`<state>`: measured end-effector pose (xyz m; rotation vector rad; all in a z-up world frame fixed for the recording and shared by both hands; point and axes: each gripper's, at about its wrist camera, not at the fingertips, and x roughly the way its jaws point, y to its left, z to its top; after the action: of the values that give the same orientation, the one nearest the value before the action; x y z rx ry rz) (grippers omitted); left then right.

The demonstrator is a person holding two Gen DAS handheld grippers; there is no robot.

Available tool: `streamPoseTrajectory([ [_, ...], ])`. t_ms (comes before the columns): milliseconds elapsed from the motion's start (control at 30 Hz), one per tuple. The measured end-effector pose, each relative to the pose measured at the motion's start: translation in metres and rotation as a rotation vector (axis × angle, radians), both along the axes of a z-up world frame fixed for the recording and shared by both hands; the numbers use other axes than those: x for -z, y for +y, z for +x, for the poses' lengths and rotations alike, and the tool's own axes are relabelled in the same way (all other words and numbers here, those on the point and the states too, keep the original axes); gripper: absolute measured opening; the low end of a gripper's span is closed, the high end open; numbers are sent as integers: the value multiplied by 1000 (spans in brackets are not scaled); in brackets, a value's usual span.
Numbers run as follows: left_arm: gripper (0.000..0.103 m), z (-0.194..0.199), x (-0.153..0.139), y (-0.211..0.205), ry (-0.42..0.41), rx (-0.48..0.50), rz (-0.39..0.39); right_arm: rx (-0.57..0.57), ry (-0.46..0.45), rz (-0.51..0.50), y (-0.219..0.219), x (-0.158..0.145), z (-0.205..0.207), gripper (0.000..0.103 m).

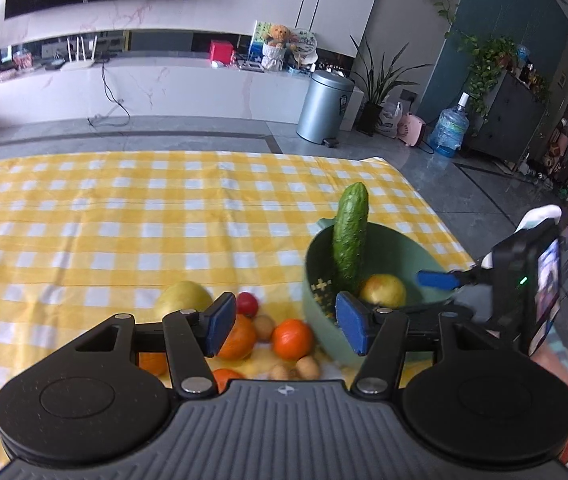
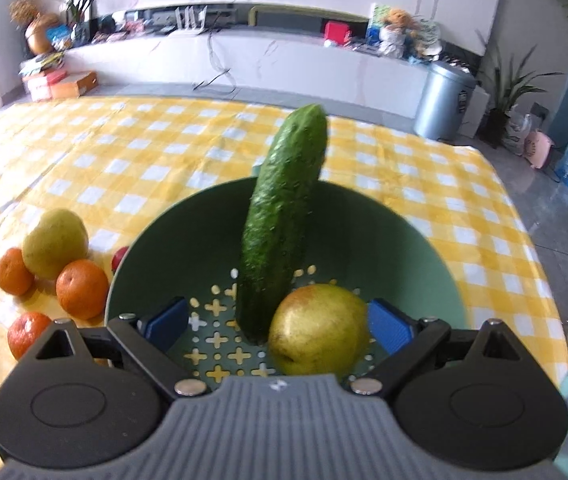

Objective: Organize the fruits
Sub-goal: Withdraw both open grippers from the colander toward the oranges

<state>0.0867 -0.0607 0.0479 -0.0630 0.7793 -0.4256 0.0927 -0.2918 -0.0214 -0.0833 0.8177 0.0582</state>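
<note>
A green perforated bowl [image 1: 320, 252] [image 2: 424, 248] stands on the yellow checked cloth. In it a cucumber [image 1: 350, 240] [image 2: 280, 232] leans upright beside a yellow pear [image 1: 384, 290] [image 2: 318, 330]. My right gripper [image 2: 278, 326] hangs open over the bowl. The pear lies between its blue pads, close to the right one and free of the left. My left gripper [image 1: 287, 326] is open above loose fruit left of the bowl: oranges [image 1: 293, 338] [image 2: 82, 288], a second pear [image 1: 182, 298] [image 2: 55, 242], a small red fruit [image 1: 247, 303] and small brown ones [image 1: 308, 366].
The cloth [image 1: 124, 220] covers the table, whose right edge drops to a grey floor just past the bowl. The right gripper's body [image 1: 524, 280] sits close beside the bowl in the left wrist view. A metal bin [image 1: 324, 108] and a water jug [image 1: 448, 130] stand far behind.
</note>
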Motion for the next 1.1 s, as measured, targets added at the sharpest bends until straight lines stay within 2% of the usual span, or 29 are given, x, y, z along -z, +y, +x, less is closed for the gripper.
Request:
streamPoseTrajectory([
  [133,68,-14,-4,17,-41,-3,12,61,-82,27,-5,-14,-19,93],
  [300,68,-28,-5,38,-100,-37,26,151,-209,115,-5,-26,-53,92],
  [433,68,-35,2,48,-121,-35,72,137,-293,142,12,-34,-80,91],
  [633,68,-41,19,54,-108,23,155,59,-375,154,52,-36,-111,83],
  [733,62,-36,29,63,-61,-10,135,-1,-364,151,71,-31,-111,81],
  [867,62,-31,38,69,-39,-42,144,-70,-296,125,91,-19,-102,78],
  [1100,62,-22,52,76,-13,-55,124,-113,-202,116,110,0,-84,76],
])
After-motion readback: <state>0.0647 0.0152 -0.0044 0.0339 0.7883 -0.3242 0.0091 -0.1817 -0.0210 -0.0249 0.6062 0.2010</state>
